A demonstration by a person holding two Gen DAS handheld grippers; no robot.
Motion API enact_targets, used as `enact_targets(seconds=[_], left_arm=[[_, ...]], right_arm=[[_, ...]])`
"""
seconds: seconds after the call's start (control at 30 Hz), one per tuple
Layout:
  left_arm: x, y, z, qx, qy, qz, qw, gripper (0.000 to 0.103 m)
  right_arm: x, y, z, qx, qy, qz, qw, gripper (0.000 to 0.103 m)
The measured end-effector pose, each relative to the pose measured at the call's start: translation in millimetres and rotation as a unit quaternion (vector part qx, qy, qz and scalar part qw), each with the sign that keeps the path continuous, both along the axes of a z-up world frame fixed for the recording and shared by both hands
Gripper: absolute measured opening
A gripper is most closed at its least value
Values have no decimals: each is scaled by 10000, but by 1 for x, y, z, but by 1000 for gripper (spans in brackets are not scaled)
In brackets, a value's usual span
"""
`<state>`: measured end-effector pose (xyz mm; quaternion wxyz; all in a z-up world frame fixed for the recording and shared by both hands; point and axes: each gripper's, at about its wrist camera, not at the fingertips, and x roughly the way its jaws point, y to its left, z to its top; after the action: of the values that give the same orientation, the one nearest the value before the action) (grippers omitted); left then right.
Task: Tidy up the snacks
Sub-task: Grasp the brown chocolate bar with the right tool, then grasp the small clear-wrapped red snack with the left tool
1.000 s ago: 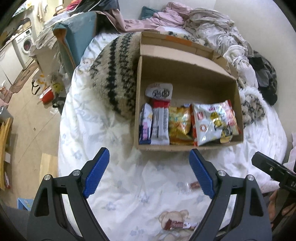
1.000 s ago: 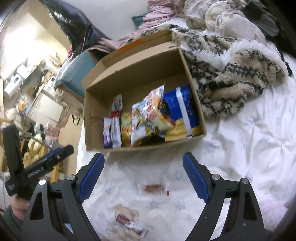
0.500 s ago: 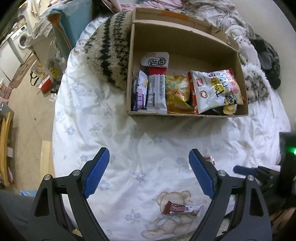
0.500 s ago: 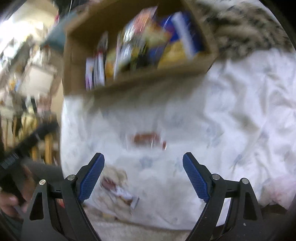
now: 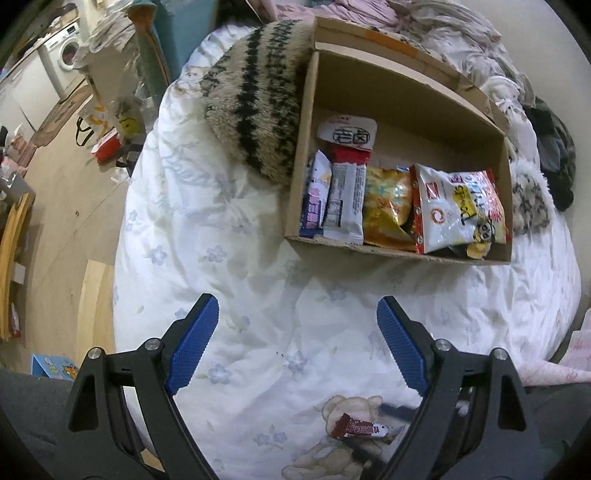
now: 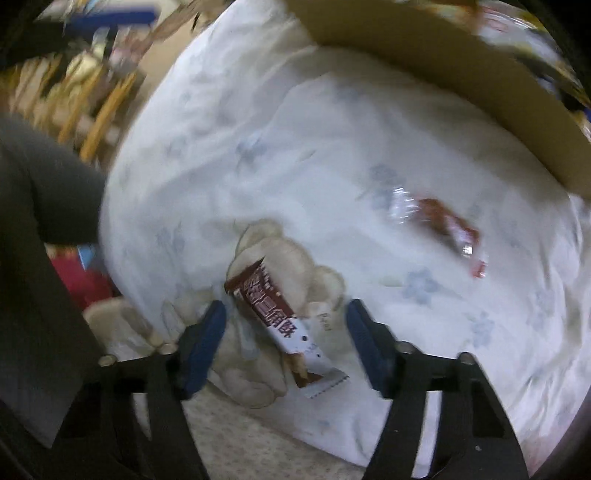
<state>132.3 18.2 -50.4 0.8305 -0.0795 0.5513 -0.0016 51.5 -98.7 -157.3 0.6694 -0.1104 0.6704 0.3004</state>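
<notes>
A brown-and-white snack bar [image 6: 280, 325] lies slantwise on the white quilt [image 6: 314, 155], between the closing fingers of the right gripper [image 6: 286, 328], neither pad touching it. The left gripper [image 5: 297, 328] hangs wide open, empty. The cardboard box [image 5: 295, 206] sits farther off.

a white quilt printed with pale blue flowers [image 5: 236, 236] covers the bed, a light wooden floor [image 5: 62, 192] runs along its left side toward a white washing machine [image 5: 68, 55], and a plain cream wall [image 5: 524, 33] rises behind.
</notes>
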Motion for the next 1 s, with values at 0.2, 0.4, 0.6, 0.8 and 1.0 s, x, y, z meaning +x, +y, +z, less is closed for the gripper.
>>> enact_targets(seconds=[0.2,0.4,0.6,0.8,1.0], left_arm=[[2,-3,-6,125,86,-89,9998,85],[3,-44,-23,481,276,-960,9938,85],[-4,-109,-47,781,470,-2377,9671,85],[-2,-157,-73,1058,471,-3376,9341,84],[8,-177,-112,957,792,-3885,9130,60]], right_arm=[[12,-28,30,468,-190,-520,9974,17],[49,-132,76,1209,-730,-2763,9506,17],[55,-193,81,1382,-841,-4004,9020,17],[57,-213,80,1452,-877,-4426,8805,17],[53,-216,68,1478,-805,-4592,8723,17]])
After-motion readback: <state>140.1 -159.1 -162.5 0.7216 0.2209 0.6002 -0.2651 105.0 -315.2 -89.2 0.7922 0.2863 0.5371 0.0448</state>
